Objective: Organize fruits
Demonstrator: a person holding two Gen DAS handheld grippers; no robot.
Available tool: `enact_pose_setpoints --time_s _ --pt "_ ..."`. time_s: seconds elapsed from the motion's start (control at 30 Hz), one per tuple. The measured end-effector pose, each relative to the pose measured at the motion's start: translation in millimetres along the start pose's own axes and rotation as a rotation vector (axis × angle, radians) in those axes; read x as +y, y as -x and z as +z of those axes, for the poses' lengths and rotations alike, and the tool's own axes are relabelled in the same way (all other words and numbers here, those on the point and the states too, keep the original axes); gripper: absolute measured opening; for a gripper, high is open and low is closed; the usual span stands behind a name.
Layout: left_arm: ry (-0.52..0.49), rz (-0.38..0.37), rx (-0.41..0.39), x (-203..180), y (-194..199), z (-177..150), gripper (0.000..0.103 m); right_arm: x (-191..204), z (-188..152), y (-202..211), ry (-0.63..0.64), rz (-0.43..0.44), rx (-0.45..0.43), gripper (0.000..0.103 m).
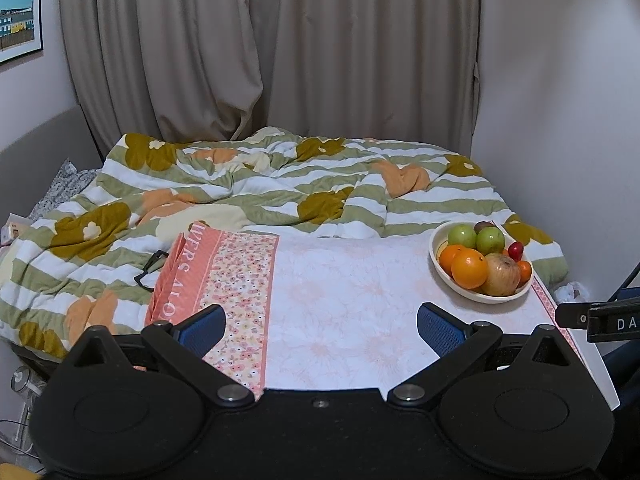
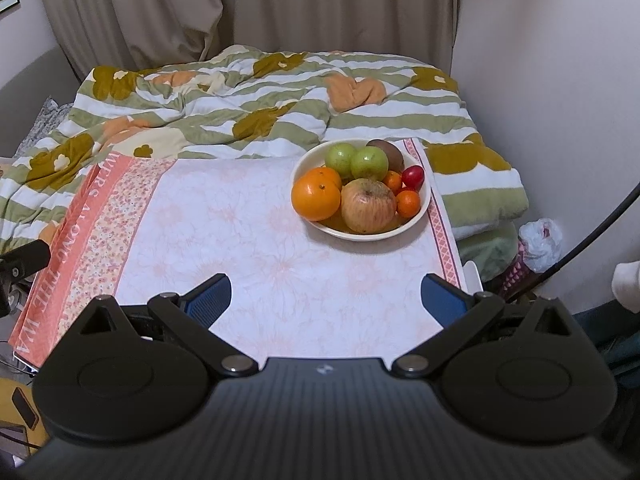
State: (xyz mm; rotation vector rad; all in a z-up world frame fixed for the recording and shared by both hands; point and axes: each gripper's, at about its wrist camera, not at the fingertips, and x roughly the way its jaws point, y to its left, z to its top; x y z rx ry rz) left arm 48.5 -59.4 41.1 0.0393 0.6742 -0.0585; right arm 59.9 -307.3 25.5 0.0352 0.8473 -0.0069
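Hovering over the table point(image 2: 248, 224), both claws point(image 1: 320, 330) point(image 2: 325, 298) spread empty, fruit bowl point(image 2: 425, 204) beyond.

In the bowl point(image 2: 425, 204) the kiwi point(image 2: 387, 151) sits half hidden behind a green apple point(image 2: 370, 163), the framed picture point(image 1: 18, 20) is cut by the left edge, and the tablecloth's lettering point(image 2: 60, 256) reads only partly.

dim warm indoor light | soft shadows | fisheye edge warp, dark corners
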Motion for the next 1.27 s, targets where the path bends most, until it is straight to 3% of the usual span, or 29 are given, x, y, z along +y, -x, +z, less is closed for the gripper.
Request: enact_pose_setpoints --time_s 1.27 --pt "0.026 0.024 0.031 0.4 -22.4 3.9 0.103 8.2 -0.5 -21.7 -0.004 0.014 0.042 0.103"
